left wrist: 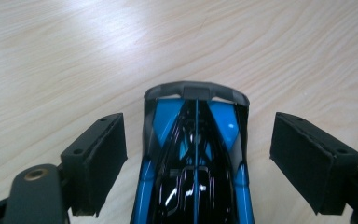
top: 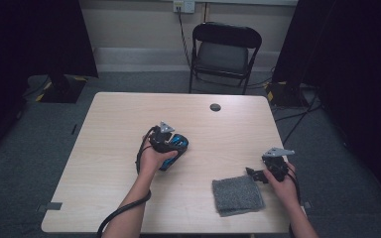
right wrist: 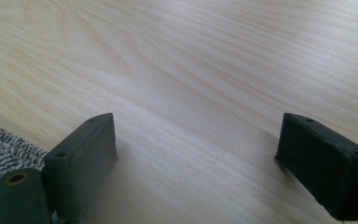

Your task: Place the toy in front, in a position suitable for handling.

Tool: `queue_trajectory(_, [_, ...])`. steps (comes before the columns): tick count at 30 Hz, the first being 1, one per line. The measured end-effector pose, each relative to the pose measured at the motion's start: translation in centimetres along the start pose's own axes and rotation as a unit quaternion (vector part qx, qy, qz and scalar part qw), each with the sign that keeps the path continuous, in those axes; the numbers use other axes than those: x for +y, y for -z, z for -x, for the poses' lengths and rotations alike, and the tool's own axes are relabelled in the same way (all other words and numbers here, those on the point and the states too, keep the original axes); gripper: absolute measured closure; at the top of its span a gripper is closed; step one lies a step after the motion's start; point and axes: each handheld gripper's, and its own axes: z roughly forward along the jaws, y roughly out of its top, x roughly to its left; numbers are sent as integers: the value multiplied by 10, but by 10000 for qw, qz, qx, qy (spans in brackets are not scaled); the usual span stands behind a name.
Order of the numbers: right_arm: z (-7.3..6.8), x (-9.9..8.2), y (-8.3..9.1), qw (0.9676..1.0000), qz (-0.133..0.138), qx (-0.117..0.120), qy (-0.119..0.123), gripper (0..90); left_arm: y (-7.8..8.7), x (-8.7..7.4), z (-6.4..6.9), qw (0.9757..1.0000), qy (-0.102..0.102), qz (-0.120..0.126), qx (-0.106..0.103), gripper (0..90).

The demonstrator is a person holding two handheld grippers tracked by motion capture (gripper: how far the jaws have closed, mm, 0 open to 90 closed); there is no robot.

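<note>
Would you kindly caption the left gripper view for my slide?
Open left claw straddles a glossy blue-and-black toy racing car on the pale wooden table, pads clear of its sides.

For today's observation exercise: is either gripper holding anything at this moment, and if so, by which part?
Nothing is held. The left gripper stands open around the blue toy car, pads clear of its sides. The right gripper is open over bare table, beside the grey cloth.
</note>
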Motion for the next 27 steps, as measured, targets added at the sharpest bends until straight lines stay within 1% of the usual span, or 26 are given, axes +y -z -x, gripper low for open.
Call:
queue_trajectory(2, [0,0,0,10000,-3,0,1,109,4,-3,-1,10000,34,5,-8,181])
queue_trajectory(5, [0,0,0,10000,-3,-1,3,109,13,-8,-3,10000,24,37,-8,178])
queue_trajectory(7, [0,0,0,10000,-1,-2,1,109,17,-11,-4,10000,-19,12,-80,176])
queue_trajectory(10, [0,0,0,10000,-3,0,2,109,26,-17,-6,9998,-17,45,-186,173])
queue_trajectory(13, [0,0,0,10000,-4,-1,2,109,33,-23,-8,9998,-55,-23,-184,172])
queue_trajectory(15, [0,0,0,10000,-3,-1,3,109,36,-29,-9,9998,-19,-1,-189,172])
queue_trajectory(18, [0,0,0,10000,-4,-2,2,109,39,-37,-11,9998,-70,-35,-158,172])
queue_trajectory(19, [0,0,0,10000,-3,-1,2,109,39,-41,-10,9998,-33,-54,-172,172])
queue_trajectory(20, [0,0,0,10000,-3,-1,2,109,40,-43,-11,9998,-73,-69,-148,172])
queue_trajectory(21, [0,0,0,10000,-3,-2,2,109,40,-45,-11,9998,-59,-55,-193,170])
queue_trajectory(23, [0,0,0,10000,-3,-1,3,109,40,-50,-11,9997,-111,-37,-195,167])
queue_trajectory(24, [0,0,0,10000,-3,-2,2,109,39,-52,-10,9997,-83,-48,-227,164])
queue_trajectory(27, [0,0,0,10000,-3,-1,2,109,38,-56,-10,9996,-108,-58,-273,155])
